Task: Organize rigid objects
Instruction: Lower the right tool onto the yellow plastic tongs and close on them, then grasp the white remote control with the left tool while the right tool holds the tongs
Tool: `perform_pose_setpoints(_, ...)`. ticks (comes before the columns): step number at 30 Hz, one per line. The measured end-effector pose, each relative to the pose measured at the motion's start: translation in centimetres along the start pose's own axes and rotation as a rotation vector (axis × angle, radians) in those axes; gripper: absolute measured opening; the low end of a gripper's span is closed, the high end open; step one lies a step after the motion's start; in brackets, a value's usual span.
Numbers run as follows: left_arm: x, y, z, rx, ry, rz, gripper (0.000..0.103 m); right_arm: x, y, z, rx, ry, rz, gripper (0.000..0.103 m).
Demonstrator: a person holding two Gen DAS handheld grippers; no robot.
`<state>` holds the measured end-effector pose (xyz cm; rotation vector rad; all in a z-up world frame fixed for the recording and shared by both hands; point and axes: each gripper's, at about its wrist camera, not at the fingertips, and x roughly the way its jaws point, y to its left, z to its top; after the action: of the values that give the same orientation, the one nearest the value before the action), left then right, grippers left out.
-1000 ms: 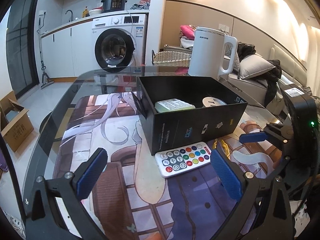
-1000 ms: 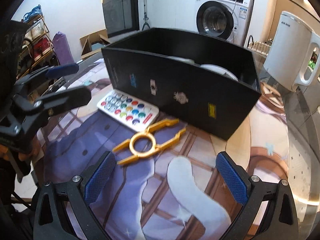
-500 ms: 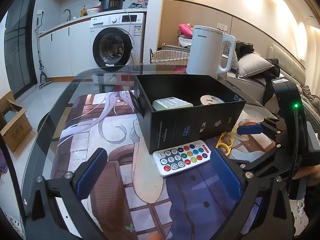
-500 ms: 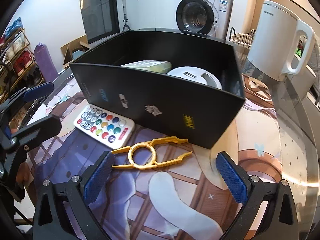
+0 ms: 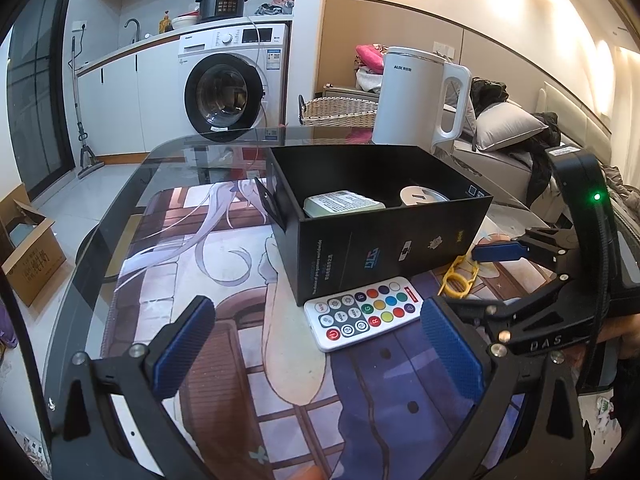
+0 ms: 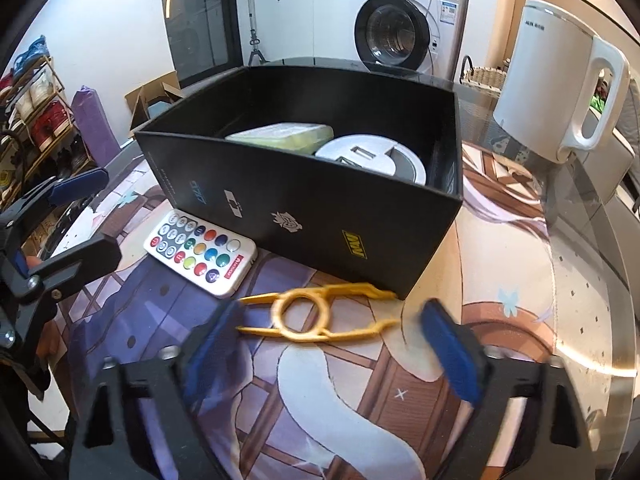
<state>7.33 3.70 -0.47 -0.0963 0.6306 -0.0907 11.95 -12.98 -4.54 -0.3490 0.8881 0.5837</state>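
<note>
Glass bench [image 5: 132,200] with a rounded edge curving along the left and far sides; a printed mat [image 5: 200,256] covers its middle. Open mat lies near my left gripper [image 5: 316,344] and to the left of the black box [image 5: 384,240]; a strip of bare glass runs between mat and rim.

My right gripper [image 6: 332,332] points steeply down over the yellow plastic tweezers [image 6: 316,314]. Its jaws are closing, motion-blurred, with the tweezers lying flat on the mat between the blue pads [image 6: 448,352]; the pads do not yet press on it. The tweezers lie just beside the box's near right corner: two thin arms joined at a central ring, tips toward the right.

My left gripper stands wide apart and holds nothing; the remote control [image 5: 364,312] lies beyond its pads, touching or nearly touching the near wall of the box.

The remote is white, flat, with rows of coloured round buttons. The box is an open black carton with small logos along its near wall.

Count: one box, one remote, one pair of tweezers on the mat; inside the box, one pale green flat case [image 6: 284,136] and one white round device [image 6: 372,160], side by side. One white kettle [image 6: 556,88] stands on the glass at the far right, apart from the box.
</note>
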Motion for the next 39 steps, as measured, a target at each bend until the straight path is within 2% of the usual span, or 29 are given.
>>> perform_pose_setpoints(11,0.2,-0.1,-0.2,0.004,0.009,0.002,0.103,-1.3,0.2,-1.7,-0.007,-0.022,0.012,0.079)
perform_pose_setpoints(17,0.5,-0.5,-0.1,0.03,0.033,0.028,0.103,-2.3,-0.3,-2.6,0.021,-0.039,0.024,0.079)
perform_pose_setpoints(22,1.1,-1.6,-0.1,0.081,0.09,0.068,0.103,-3.6,-0.8,-2.9,0.041,-0.079,0.028,0.079)
perform_pose_setpoints(30,2.7,-3.4,0.5,0.109,0.162,0.067,0.103,-5.7,-2.0,-2.9,0.061,-0.126,0.035,0.079)
perform_pose_setpoints(33,3.9,-3.9,0.6,0.109,0.201,0.082,0.103,-6.1,-2.3,-2.9,0.064,-0.133,0.034,0.079)
perform_pose_setpoints(39,5.3,-4.7,1.1,0.098,0.243,0.067,0.103,-6.3,-2.4,-2.8,0.064,-0.137,0.034,0.079)
